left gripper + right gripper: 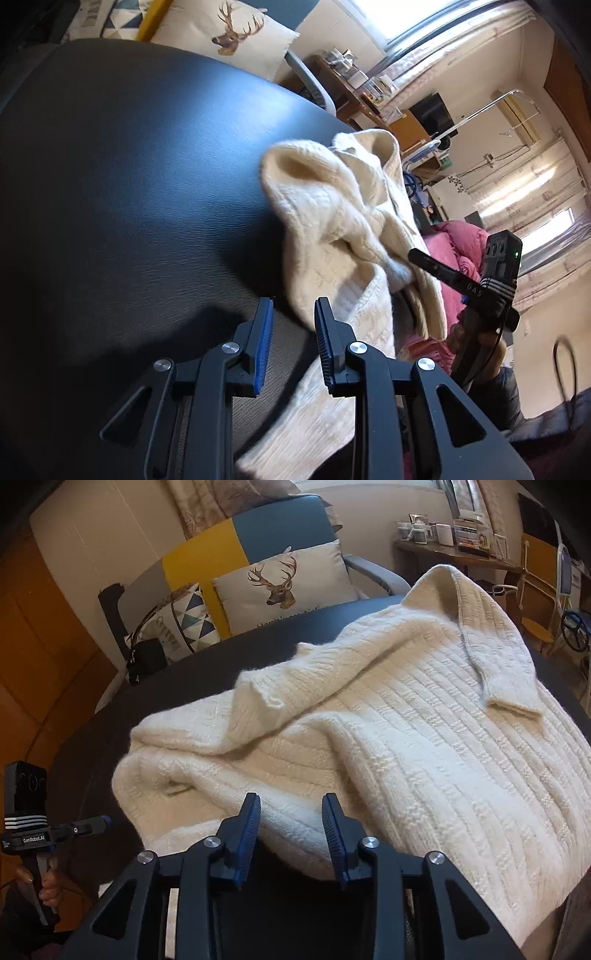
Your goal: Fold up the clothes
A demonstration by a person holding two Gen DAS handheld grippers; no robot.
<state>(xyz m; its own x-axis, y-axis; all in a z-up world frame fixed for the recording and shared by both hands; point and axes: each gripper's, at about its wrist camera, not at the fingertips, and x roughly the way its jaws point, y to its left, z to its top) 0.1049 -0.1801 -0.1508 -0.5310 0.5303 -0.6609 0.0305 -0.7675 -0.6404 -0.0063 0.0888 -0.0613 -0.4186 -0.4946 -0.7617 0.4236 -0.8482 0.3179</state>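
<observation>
Cream knit sweater [388, 716] lying rumpled on the dark table [129, 166], one sleeve [266, 698] folded across its body. Its near hem lies just ahead of and beneath the right gripper [291, 834], whose jaws stand partly apart, holding nothing. The left gripper [293, 343], likewise partly open and empty, sits at the sweater's left edge. Bare tabletop extends to its left; a deer cushion [284, 583] lies beyond the far table edge.

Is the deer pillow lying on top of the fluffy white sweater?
No, the cream deer-print pillow sits on the chair behind the dark table, apart from the cream knitted sweater.
</observation>
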